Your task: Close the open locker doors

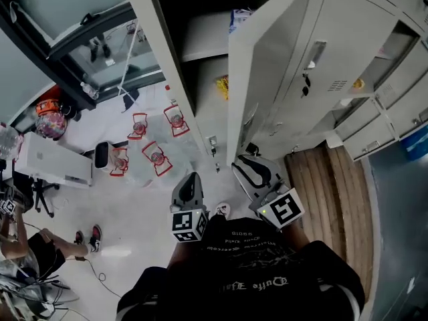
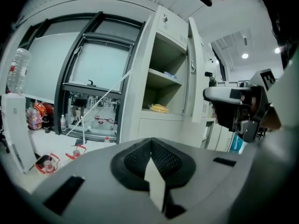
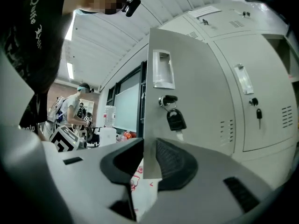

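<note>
Fingers (image 3: pixel 176 164) of right gripper (image 3: pixel 149 161) clamped on open locker door (image 3: pixel 201 92) edge; left gripper (image 2: pixel 151 144) fingers together.

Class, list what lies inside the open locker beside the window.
Inside the open locker, a yellow packet lies below the shelf and a blue-and-white packet lies above it. The open door hides part of the interior, and the back is too dark to read.

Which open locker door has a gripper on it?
The tall door with the padlock, swung out from the shelved locker; its edge sits between the right gripper's jaws.
</note>
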Action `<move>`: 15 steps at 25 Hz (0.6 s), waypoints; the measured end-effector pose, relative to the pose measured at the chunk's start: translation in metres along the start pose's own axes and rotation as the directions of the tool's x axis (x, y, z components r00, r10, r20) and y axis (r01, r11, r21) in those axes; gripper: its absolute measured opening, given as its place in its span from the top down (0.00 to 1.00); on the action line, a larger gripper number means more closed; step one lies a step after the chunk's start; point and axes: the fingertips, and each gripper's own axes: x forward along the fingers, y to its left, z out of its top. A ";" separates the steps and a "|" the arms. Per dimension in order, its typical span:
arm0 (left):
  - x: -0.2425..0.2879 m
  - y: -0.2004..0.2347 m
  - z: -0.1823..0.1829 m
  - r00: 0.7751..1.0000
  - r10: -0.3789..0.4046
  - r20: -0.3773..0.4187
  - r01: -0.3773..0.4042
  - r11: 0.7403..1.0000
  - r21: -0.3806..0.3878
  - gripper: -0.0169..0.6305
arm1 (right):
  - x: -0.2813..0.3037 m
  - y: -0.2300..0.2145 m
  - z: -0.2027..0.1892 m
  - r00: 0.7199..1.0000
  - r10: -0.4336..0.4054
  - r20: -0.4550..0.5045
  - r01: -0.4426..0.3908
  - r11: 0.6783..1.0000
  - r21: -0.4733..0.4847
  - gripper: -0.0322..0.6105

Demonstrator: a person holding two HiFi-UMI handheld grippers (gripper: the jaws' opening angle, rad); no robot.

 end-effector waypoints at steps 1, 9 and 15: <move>0.001 0.006 0.001 1.000 0.008 0.006 -0.008 1.000 -0.002 0.96 | 0.007 0.000 -0.001 1.000 0.006 0.001 -0.006 1.000 -0.002 0.82; 0.019 0.039 0.005 1.000 0.015 0.016 -0.015 1.000 -0.010 0.96 | 0.059 -0.012 -0.011 0.999 0.027 -0.020 -0.028 0.999 -0.038 0.90; 0.039 0.047 0.013 0.999 -0.021 0.025 0.021 1.000 -0.004 0.96 | 0.094 -0.030 -0.026 0.997 -0.032 -0.074 0.028 0.998 -0.057 0.91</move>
